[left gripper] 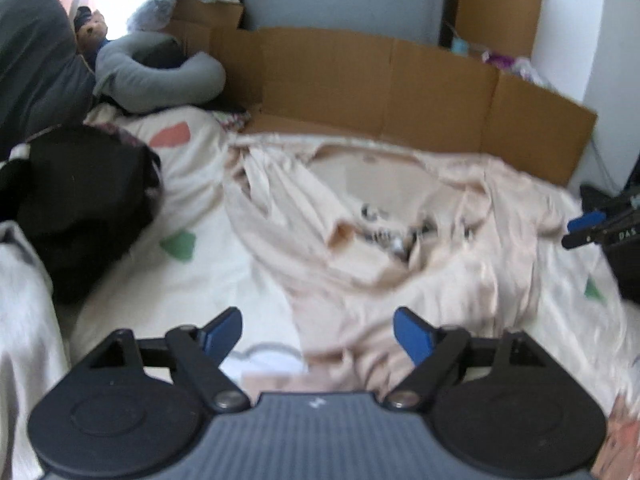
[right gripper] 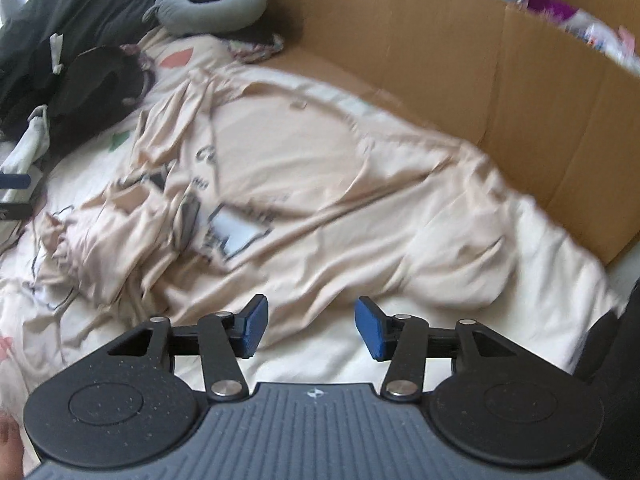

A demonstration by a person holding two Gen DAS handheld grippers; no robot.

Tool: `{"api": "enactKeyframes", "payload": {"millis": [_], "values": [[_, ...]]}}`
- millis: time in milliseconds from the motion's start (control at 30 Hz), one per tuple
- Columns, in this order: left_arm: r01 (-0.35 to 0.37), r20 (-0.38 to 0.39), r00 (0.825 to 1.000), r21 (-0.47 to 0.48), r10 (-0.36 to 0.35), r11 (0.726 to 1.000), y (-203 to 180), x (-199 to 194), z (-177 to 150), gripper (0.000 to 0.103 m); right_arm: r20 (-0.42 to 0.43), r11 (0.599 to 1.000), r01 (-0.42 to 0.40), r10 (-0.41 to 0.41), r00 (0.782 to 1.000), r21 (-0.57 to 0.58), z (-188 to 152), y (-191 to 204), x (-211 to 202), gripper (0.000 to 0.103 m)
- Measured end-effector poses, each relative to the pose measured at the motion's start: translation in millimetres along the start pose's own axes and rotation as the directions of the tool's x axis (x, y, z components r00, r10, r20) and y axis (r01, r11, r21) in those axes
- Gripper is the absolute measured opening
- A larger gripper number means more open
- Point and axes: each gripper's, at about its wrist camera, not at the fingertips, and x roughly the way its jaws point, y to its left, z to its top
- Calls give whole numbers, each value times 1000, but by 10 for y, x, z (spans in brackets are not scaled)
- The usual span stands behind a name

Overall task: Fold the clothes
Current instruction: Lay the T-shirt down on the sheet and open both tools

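A beige T-shirt [left gripper: 360, 240] with a dark printed graphic lies crumpled on the cream bedsheet [left gripper: 192, 280], its neck toward the cardboard. In the left wrist view my left gripper [left gripper: 318, 334] hangs open above the shirt's near hem, with nothing between its blue pads. The right gripper shows at that view's right edge [left gripper: 588, 228]. In the right wrist view the same shirt [right gripper: 320, 200] spreads wider, its print [right gripper: 236, 232] left of centre. My right gripper [right gripper: 312, 326] stands open over the shirt's near edge and the sheet, gripping nothing.
A folded cardboard wall [left gripper: 400, 92] [right gripper: 480, 60] borders the bed's far side. A grey neck pillow [left gripper: 160, 76], a dark cushion [left gripper: 36, 48] and a black garment [left gripper: 88, 200] [right gripper: 96, 92] crowd the far left. A dark object [right gripper: 616, 360] sits at the right edge.
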Motion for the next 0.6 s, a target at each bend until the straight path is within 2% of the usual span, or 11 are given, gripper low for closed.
{"api": "enactKeyframes", "payload": {"millis": [133,233,400,467,533,567,600], "values": [[-12,-24,1000,-36,11,999,46,59,-191,83,-35,998,-31,33,999,49,-205,76,175,56],[-16,-24,1000,-60,15,998,89,120,-283,81,-64,998,-47,50,997,41,-319,179,295,56],[14,-12,1000,-44,-15,999,105,259,-397,75,-80,997,-70,72,994,30,-373,361,460,57],[35,-29,999,-41,-36,999,98,311,-420,65,-71,997,-71,72,995,18,-349,427,519,61],[56,-47,997,-38,-58,998,90,363,-442,38,-62,998,-70,70,996,5,-318,493,574,61],[65,-55,996,-35,-67,997,79,367,-448,31,-54,997,-72,72,996,0,-297,521,596,60],[73,-62,995,-31,-75,997,66,368,-452,19,-48,997,-74,74,996,-5,-276,548,617,56]]}}
